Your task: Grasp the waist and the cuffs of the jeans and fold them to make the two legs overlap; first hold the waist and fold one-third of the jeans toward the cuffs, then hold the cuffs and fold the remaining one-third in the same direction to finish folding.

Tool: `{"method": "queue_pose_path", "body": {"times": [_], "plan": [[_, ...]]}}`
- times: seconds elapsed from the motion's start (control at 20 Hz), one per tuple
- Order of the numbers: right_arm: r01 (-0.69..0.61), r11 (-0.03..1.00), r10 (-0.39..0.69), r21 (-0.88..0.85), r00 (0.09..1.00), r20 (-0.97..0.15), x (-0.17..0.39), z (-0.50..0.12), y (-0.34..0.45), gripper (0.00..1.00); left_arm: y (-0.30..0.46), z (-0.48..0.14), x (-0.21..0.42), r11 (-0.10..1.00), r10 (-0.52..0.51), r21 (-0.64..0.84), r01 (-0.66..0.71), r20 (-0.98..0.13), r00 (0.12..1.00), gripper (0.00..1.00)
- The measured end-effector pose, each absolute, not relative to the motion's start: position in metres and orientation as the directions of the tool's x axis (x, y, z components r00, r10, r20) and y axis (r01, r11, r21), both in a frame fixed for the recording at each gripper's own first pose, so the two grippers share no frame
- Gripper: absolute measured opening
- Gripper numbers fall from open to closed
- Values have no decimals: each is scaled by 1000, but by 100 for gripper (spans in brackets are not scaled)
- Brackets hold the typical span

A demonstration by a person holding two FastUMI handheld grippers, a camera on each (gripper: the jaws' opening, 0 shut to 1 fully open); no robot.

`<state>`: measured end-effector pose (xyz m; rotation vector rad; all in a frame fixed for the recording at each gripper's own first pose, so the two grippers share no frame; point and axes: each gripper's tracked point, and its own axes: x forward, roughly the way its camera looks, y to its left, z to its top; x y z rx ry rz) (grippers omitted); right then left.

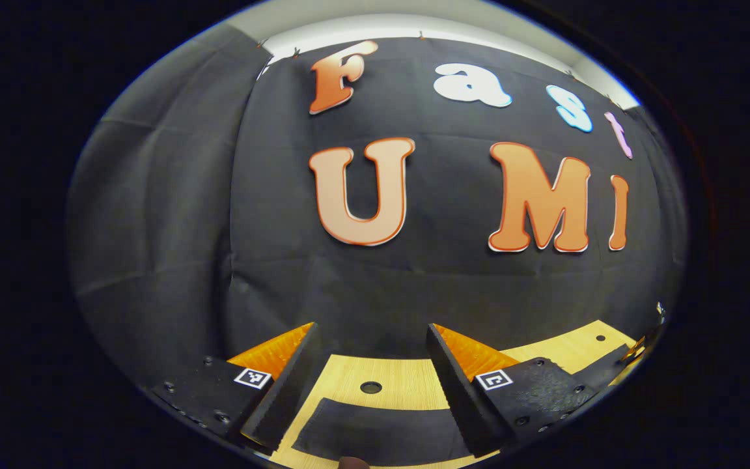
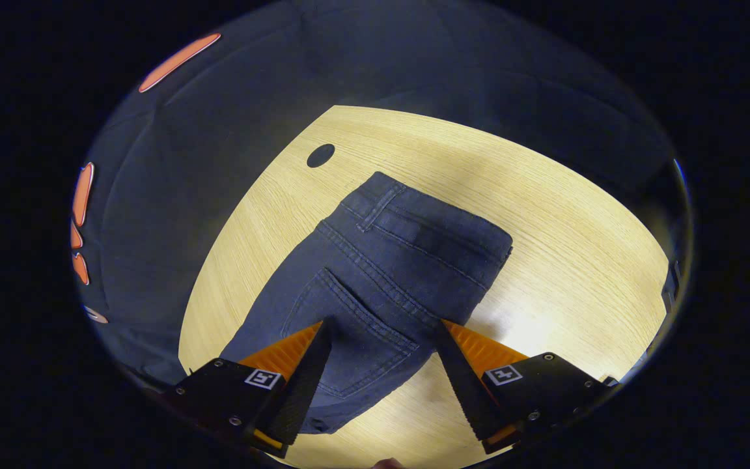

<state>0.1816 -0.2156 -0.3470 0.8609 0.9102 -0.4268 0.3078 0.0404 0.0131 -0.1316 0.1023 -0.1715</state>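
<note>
Denim jeans beneath spread right tongs

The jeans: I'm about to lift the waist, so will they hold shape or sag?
The jeans lie flat and creased on the table, so they will likely droop. Denim looks thick, probably heavy, unlikely to slip.

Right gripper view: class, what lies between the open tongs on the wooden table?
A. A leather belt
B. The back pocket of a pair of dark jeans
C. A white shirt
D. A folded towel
B: the right tongs stand open above the jeans, with a stitched back pocket framed between them on the table.
</note>
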Motion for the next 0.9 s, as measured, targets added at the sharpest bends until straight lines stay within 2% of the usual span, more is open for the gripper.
{"method": "queue_pose_path", "body": {"times": [0.15, 0.25, 0.5, 0.7, 0.9], "plan": [[648, 603, 19, 465, 571, -821, 183, -348, -216, 98, 24, 44, 274, 976, -182, -123, 181, 5, 983, 96], [656, 585, 20, 477, 576, -817, 181, -348, -214, 98, 11, 49, 248, 977, -183, -106, 185, 27, 983, 96], [682, 593, -4, 429, 535, -845, 157, -361, -217, 98, -53, 32, 221, 960, -262, -106, 258, -27, 965, 99], [697, 558, -1, 451, 544, -839, 173, -371, -226, 98, -77, 29, 207, 954, -293, -82, 289, -49, 955, 99], [721, 557, -37, 412, 517, -855, 180, -377, -240, 89, -84, 29, 195, 955, -293, -78, 288, -70, 954, 99]]}}
